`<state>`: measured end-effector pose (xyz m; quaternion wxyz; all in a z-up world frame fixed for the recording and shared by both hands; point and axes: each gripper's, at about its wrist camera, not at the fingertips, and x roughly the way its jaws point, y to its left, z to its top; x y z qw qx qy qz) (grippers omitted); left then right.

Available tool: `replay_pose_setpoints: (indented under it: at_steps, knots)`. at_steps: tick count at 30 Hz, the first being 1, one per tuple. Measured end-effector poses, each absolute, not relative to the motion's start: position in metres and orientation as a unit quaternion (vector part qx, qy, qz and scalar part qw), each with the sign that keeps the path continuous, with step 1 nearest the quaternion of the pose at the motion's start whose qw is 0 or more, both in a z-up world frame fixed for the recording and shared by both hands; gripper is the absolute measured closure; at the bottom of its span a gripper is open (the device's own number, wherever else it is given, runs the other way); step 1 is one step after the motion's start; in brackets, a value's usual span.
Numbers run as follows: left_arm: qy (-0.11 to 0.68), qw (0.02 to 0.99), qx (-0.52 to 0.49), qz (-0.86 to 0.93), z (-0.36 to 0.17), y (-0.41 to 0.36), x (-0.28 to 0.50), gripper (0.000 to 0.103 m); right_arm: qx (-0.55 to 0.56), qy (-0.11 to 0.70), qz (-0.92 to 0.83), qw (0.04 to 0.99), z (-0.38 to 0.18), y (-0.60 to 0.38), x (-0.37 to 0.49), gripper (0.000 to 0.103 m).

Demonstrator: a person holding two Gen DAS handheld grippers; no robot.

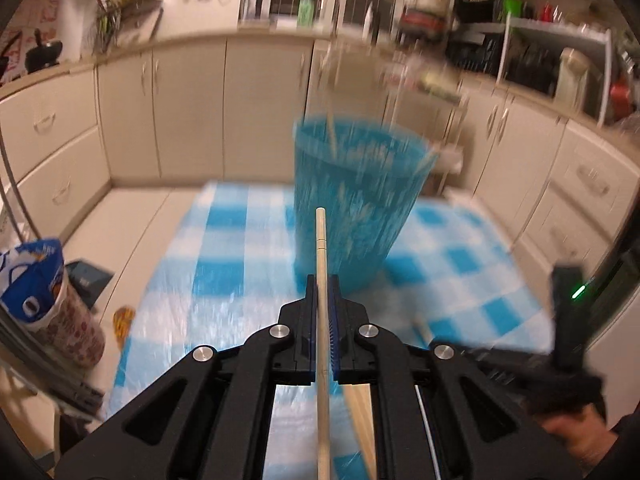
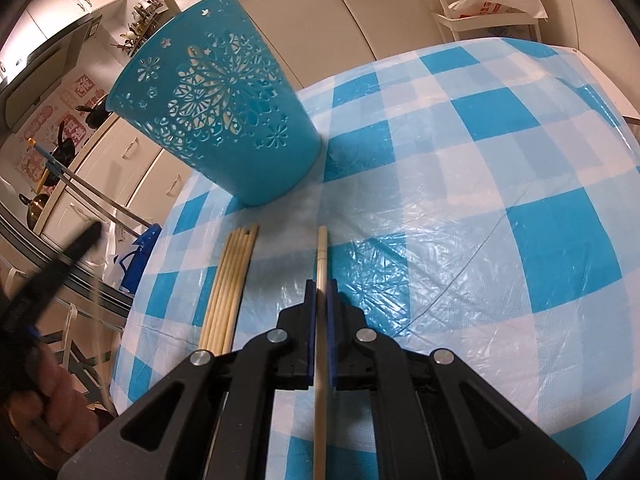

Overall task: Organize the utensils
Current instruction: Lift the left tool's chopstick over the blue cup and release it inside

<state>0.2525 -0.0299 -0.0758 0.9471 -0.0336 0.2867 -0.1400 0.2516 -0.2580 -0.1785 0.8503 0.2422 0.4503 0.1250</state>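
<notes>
A blue perforated holder cup [image 1: 356, 196] stands on the blue checked tablecloth [image 1: 224, 264], with wooden chopsticks leaning inside it. My left gripper [image 1: 322, 284] is shut on one wooden chopstick [image 1: 321, 240] whose tip points toward the cup, a little short of it. My right gripper [image 2: 321, 286] is shut on another wooden chopstick [image 2: 321, 252], held just above the cloth. A bundle of several chopsticks [image 2: 230, 284] lies on the cloth to its left, in front of the cup [image 2: 216, 108]. More chopsticks [image 1: 360, 412] show under the left gripper.
A patterned snack canister [image 1: 60, 312] with a blue-white bag on it stands at the table's left edge. Cream kitchen cabinets [image 1: 168, 112] surround the table. The other gripper shows at the right edge of the left wrist view [image 1: 568, 304] and at the left edge of the right wrist view [image 2: 52, 272].
</notes>
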Motion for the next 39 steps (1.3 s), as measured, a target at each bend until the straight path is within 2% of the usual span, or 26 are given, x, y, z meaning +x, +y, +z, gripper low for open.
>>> replay_pose_setpoints:
  at_steps: [9, 17, 29, 39]
  knots:
    - [0.158, 0.972, -0.080, -0.154, 0.001, -0.013, 0.253, 0.098, 0.244, 0.449, 0.126, 0.850, -0.179, -0.259, 0.251, 0.097]
    - [0.099, 0.978, -0.095, -0.157, 0.039, -0.024, 0.282, 0.098, 0.245, 0.449, 0.126, 0.850, -0.179, -0.259, 0.250, 0.097]
    - [0.047, 0.984, -0.123, -0.122, 0.042, -0.060, 0.370, 0.098, 0.248, 0.448, 0.128, 0.849, -0.179, -0.260, 0.250, 0.097]
    - [0.084, 0.989, -0.094, -0.083, 0.000, -0.075, 0.406, 0.098, 0.251, 0.447, 0.131, 0.848, -0.180, -0.260, 0.250, 0.097]
